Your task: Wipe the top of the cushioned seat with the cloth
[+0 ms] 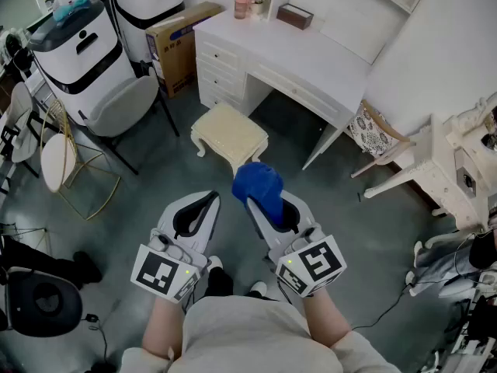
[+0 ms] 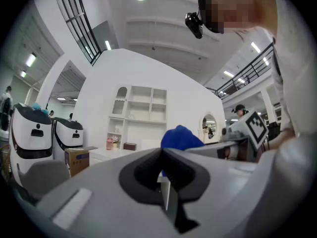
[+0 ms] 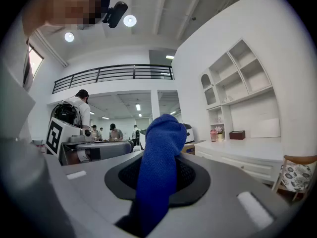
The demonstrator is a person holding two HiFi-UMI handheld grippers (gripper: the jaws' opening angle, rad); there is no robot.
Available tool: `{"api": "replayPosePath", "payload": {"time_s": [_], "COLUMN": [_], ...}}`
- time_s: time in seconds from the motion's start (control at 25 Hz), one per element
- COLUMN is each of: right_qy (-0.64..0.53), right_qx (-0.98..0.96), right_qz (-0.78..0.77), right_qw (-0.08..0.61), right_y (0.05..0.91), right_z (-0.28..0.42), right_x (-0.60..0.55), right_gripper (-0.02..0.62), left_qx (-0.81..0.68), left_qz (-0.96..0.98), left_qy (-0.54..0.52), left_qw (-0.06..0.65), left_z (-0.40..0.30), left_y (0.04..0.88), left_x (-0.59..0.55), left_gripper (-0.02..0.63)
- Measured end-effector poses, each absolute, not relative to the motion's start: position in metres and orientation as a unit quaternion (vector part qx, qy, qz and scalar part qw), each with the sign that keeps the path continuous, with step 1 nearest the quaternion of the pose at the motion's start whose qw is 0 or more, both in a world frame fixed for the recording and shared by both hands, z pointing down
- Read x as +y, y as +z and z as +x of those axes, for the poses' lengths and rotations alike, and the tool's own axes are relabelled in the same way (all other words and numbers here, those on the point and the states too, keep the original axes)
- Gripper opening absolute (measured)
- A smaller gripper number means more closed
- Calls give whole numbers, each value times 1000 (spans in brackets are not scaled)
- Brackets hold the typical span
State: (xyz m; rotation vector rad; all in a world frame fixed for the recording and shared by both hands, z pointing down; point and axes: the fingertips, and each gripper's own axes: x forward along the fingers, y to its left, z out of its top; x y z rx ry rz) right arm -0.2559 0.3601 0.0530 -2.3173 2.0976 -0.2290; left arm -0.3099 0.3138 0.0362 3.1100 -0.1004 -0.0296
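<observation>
White desk (image 1: 311, 62) stands on grey floor (image 1: 365, 235).

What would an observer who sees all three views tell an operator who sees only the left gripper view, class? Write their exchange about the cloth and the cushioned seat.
Operator: Something blue shows past my jaws. Is it held?
Observer: Yes. The right gripper view shows the right hand-held gripper shut on the blue cloth, which stands up out of the jaws.
Operator: I cannot find the seat. Where is it?
Observer: The head view shows the cushioned seat on the floor ahead of both grippers, in front of the white desk. The cloth is not yet on it.
</observation>
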Motion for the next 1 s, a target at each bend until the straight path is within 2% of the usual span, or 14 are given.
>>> {"api": "replayPosePath", "payload": {"time_s": [0.68, 1.0], "right_qy": [-72, -71], "right_qx": [653, 649], "right_qz": [-754, -757], "right_qw": [5, 31], "right_y": [59, 59], "right_z": [-251, -250], "right_x": [302, 273], "right_gripper": [109, 112], "left_qx": [-61, -63], "left_qz": [998, 998], "left_qy": [-10, -18], "left_qw": [20, 16], "left_z": [-316, -316], "left_y": [47, 50], "left_x": [237, 201], "left_gripper": [-2, -2]}}
